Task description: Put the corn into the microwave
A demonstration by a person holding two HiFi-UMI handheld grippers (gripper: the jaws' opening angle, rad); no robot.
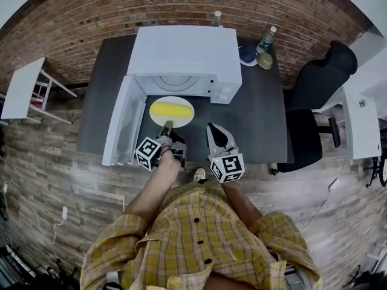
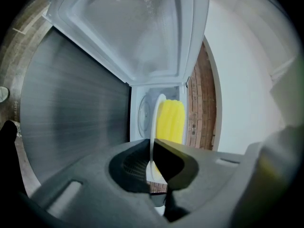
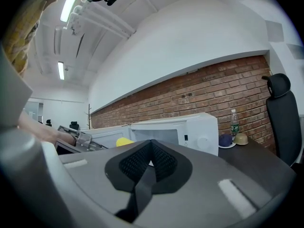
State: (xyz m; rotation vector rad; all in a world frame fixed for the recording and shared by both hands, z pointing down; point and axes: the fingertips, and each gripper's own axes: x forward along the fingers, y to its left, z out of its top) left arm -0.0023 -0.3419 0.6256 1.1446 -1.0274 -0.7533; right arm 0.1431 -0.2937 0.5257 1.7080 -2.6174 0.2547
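A yellow corn cob [image 1: 172, 109] lies on a white plate [image 1: 181, 121] just in front of the white microwave [image 1: 181, 56], whose door [image 1: 121, 122] stands swung open to the left. My left gripper [image 1: 169, 127] is shut on the plate's near rim. In the left gripper view the plate [image 2: 156, 122] runs edge-on between the jaws of the left gripper [image 2: 152, 148], with the corn [image 2: 170, 122] beyond and the cavity behind it. My right gripper [image 1: 213, 129] hovers to the right of the plate, shut and empty. The right gripper [image 3: 152, 144] faces the microwave [image 3: 180, 132].
The dark table [image 1: 254, 119] carries a bottle [image 1: 266, 40] and small dishes [image 1: 251, 56] at its back right. A black office chair [image 1: 314, 101] stands to the right, a white side table [image 1: 24, 89] to the left. A brick wall runs behind.
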